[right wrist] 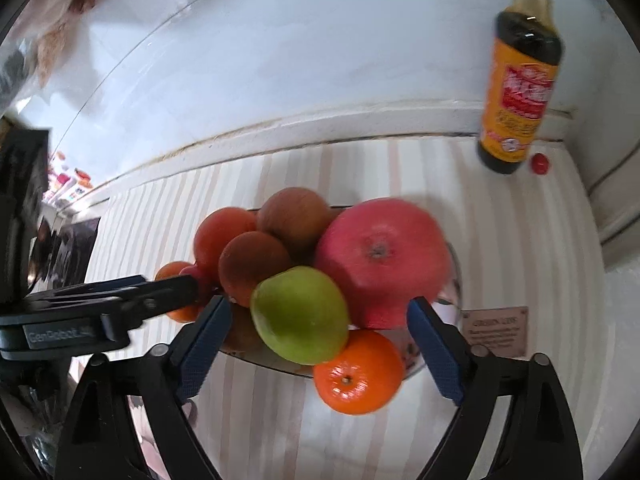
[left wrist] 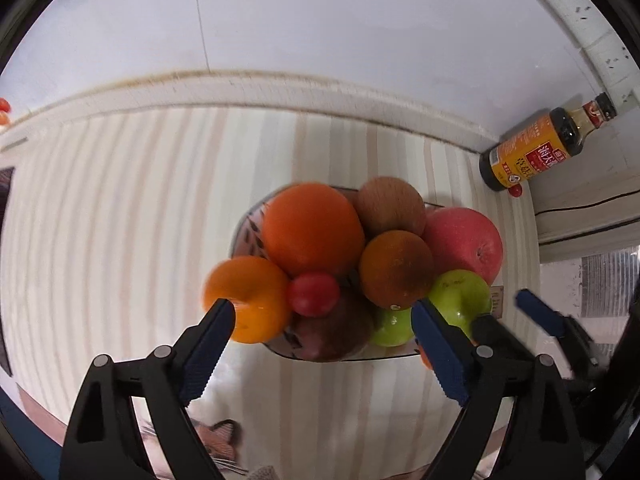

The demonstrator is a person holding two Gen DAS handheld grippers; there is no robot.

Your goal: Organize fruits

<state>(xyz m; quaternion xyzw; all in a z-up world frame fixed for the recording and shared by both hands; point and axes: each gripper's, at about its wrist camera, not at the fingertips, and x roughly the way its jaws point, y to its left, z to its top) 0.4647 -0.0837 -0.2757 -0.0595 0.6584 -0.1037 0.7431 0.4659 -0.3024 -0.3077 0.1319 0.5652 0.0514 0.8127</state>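
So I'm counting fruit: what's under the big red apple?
Under the red apple sit a green apple and an orange; anything deeper in the bowl is covered.

We see bright, even light with glare on the white wall above the fruit pile; fruits blur softly, and fisheye bending darkens corners around it.

Both wrist cameras look steeply down from close above the fruit bowl. The left views it from one side, the right from the other. Both share the bowl, the striped cloth and the bottle.
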